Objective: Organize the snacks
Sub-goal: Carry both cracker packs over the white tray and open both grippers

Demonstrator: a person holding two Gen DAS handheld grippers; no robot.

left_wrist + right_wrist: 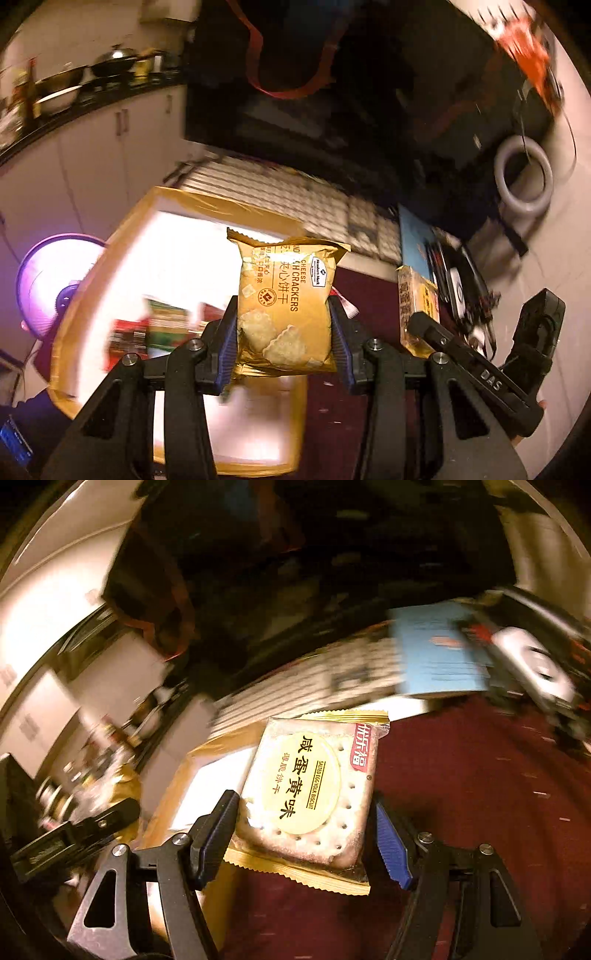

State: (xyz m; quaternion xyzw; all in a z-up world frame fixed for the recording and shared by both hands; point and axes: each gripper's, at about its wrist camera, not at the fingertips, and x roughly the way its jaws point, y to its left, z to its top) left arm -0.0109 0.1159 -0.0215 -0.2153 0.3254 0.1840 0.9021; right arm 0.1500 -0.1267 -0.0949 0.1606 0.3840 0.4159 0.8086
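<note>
Left gripper jaws pinch cheese cracker packet; right gripper jaws hold egg-yolk biscuit packet.

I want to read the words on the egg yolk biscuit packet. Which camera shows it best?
The right wrist view. There the egg yolk biscuit packet fills the middle, label facing the camera, between the right claw fingers. The left wrist view shows only a sliver of it, blurred, beside the cheese crackers pack.

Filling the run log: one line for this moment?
left gripper: shut on cracker pack | right gripper: holds biscuit pack | both above box
</note>
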